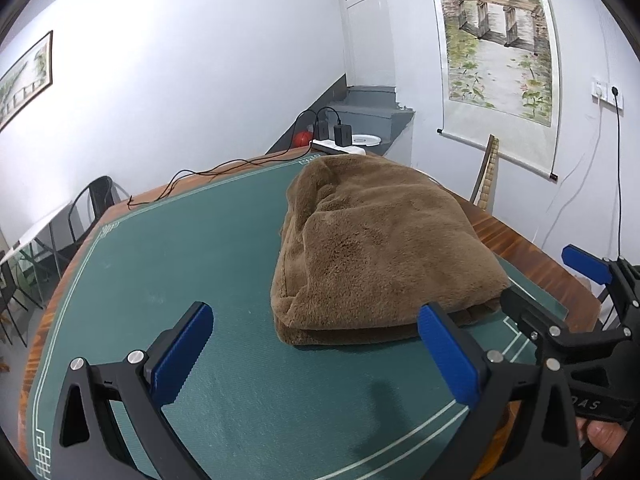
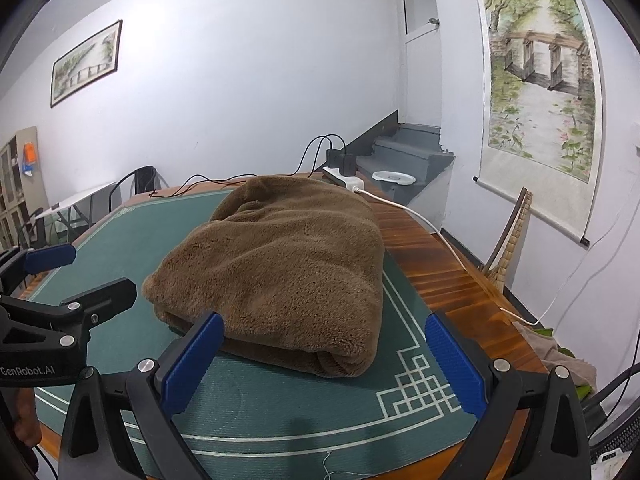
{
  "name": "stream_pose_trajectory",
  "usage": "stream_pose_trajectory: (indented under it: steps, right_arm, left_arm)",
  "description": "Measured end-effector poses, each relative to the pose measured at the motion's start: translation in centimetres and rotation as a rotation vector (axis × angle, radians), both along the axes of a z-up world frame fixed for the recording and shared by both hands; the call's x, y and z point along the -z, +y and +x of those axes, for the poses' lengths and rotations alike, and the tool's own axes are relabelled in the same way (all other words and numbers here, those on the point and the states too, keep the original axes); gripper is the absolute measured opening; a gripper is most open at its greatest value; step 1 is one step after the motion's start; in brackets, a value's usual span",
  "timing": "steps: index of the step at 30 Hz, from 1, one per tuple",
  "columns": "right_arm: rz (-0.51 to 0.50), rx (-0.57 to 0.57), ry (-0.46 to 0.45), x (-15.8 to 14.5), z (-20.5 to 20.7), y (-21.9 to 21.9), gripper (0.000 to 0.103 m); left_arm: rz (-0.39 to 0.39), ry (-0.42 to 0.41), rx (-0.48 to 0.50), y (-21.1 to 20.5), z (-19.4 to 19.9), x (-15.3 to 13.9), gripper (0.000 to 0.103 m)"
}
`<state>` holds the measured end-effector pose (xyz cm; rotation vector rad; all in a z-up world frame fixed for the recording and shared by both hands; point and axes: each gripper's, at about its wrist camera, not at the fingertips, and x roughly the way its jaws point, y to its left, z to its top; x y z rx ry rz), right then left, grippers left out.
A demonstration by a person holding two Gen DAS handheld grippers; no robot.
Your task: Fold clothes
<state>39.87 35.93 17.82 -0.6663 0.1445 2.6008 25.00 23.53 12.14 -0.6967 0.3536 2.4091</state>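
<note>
Nearest us, we see the left gripper (image 1: 316, 356) with its blue pads spread wide and nothing between them, hovering over the green mat (image 1: 192, 264). The right gripper (image 2: 326, 364) is likewise spread apart and empty, just in front of the brown fleece garment (image 2: 280, 272). That garment lies folded into a thick bundle on the mat, near the right side of the surface (image 2: 436, 272), touching neither gripper. Beyond it, at the far edge, a white power strip (image 2: 340, 176) holds black chargers, and a scroll painting (image 2: 540, 76) hangs on the wall.
</note>
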Motion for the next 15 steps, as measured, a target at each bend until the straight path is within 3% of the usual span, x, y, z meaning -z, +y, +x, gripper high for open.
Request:
stream_pose_trajectory:
  steps: [7, 15]
  right_arm:
    - [-0.007, 0.005, -0.005, 0.30, -0.12, 0.27, 0.102]
    - [-0.007, 0.007, -0.008, 0.48, -0.10, 0.38, 0.102]
  left_arm:
    - [-0.019, 0.015, 0.000, 0.37, 0.04, 0.09, 0.103]
    - [-0.029, -0.053, -0.012, 0.50, -0.56, 0.71, 0.103]
